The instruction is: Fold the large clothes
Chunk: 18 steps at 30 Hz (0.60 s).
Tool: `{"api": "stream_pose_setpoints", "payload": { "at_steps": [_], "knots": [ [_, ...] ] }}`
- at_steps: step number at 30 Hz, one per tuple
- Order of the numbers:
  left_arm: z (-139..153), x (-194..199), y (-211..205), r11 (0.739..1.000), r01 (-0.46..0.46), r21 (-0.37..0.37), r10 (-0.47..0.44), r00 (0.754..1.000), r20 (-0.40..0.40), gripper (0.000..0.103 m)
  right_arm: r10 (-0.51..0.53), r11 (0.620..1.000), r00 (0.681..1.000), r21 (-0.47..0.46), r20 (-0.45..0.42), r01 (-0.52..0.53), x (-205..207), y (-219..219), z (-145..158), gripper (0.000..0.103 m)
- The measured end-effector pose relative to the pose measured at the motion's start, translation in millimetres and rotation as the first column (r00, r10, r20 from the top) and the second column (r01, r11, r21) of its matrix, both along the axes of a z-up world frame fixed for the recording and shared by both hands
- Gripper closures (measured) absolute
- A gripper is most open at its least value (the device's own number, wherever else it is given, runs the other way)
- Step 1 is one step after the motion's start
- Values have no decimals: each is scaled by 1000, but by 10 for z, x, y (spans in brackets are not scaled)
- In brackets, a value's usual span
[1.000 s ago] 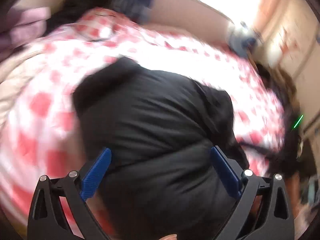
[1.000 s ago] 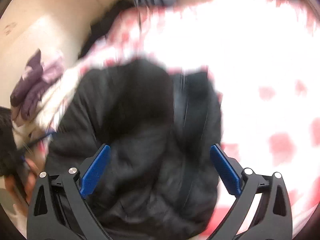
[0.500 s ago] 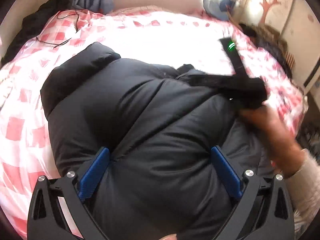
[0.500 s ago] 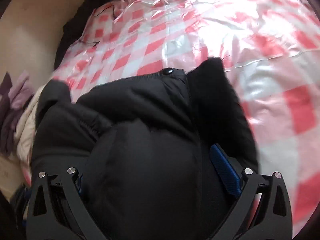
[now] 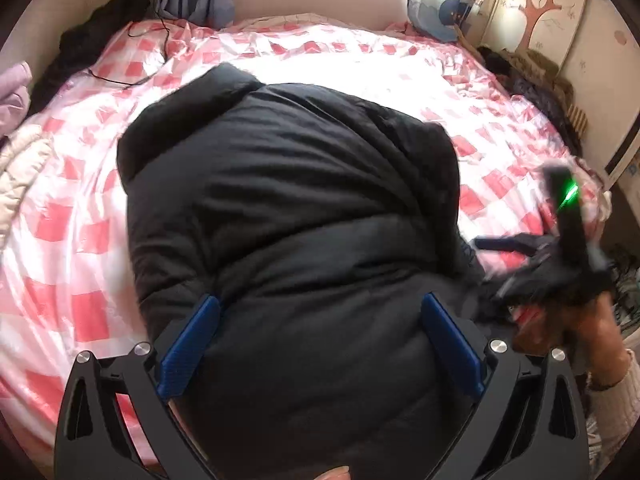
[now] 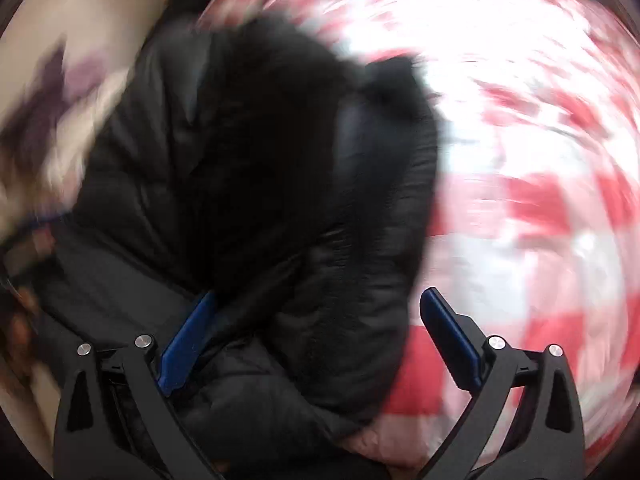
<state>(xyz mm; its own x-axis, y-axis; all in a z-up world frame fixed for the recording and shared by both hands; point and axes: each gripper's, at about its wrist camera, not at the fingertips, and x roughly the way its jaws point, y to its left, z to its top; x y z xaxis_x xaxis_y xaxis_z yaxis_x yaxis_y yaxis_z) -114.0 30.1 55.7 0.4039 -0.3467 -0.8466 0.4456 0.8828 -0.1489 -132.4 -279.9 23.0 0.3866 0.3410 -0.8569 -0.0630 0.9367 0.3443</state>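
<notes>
A black puffer jacket (image 5: 296, 216) lies in a bulky folded heap on the bed with the red-and-white checked cover (image 5: 80, 216). My left gripper (image 5: 318, 312) is open and hovers over the jacket's near end, its blue fingers apart with fabric between them. My right gripper (image 6: 318, 308) is open over the jacket's right edge (image 6: 280, 200); this view is blurred by motion. The right gripper also shows in the left wrist view (image 5: 560, 256), held in a hand just off the jacket's right side.
A dark cable (image 5: 132, 76) lies on the cover at the far left. Dark clothes (image 5: 100, 32) and pale garments (image 5: 16, 160) lie along the left edge. A pillow (image 5: 440, 12) rests at the headboard. More clothes (image 5: 536, 84) are piled at the right by the wardrobe.
The right gripper has pulled back from on top of the jacket to its right side. The left gripper's view has steadied and drawn back slightly. The jacket lies more compact.
</notes>
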Motion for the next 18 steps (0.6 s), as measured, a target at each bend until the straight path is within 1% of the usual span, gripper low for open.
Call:
{"api": "stream_pose_setpoints", "payload": {
  "at_steps": [1,2,3,4,5,6,7,9,10,11,12,13,14,15,16,17,18],
  "knots": [
    [23,-32,20,1000,-5,-5,5,1000,6,7,-18,999,998,52,55,15,-113,-95,140,7],
    [20,-60,38,1000,-8,-8,8,1000,6,7,-12,999,995,40,95,8,-224,-102,230,7],
    [-35,-71,52,1000,-15,-3,15,1000,-4,7,11,1000,997,-29,82,-8,-286,-83,210,7],
    [-89,-43,43,1000,-16,6,16,1000,-7,7,90,984,996,-155,-7,-90,-301,56,29,7],
    [-164,-46,7,1000,-2,28,3,1000,-8,7,141,971,988,-184,-69,-152,-359,45,-127,7],
    [-203,-25,-19,999,12,43,-12,1000,-7,7,121,980,988,-148,-93,-134,-369,-35,-208,7],
    [-202,-51,-38,998,10,62,-10,1000,6,7,70,988,994,-129,-90,-81,-377,-147,-157,7],
    [-154,-93,-25,998,-3,55,2,1000,17,7,1,992,999,-127,42,4,-430,-265,163,7],
    [-138,-106,-9,999,-10,49,9,1000,21,7,-34,992,993,-116,114,47,-451,-302,355,7],
    [-126,-126,0,999,-14,46,13,1000,22,7,-47,993,986,-95,161,62,-440,-293,488,7],
    [-113,-142,5,999,-18,47,17,1000,26,7,-46,997,972,-55,230,60,-386,-188,665,7],
    [-101,-156,6,998,-26,51,25,999,31,7,-37,998,961,-35,274,49,-358,-83,770,7],
    [-85,-180,7,998,-38,54,36,999,38,7,-23,999,958,-35,287,35,-299,6,813,7],
    [-74,-191,13,997,-47,54,45,998,43,7,7,999,969,-49,249,6,-198,119,745,7],
    [-60,-207,19,997,-60,56,58,997,49,7,29,998,984,-60,178,-18,-68,203,578,7],
    [-47,-223,25,995,-76,58,72,996,56,7,62,995,996,-76,61,-57,24,323,300,7],
    [-28,-253,36,994,-96,54,93,994,64,7,81,996,997,-36,-1,-81,97,357,68,7]
  ]
}}
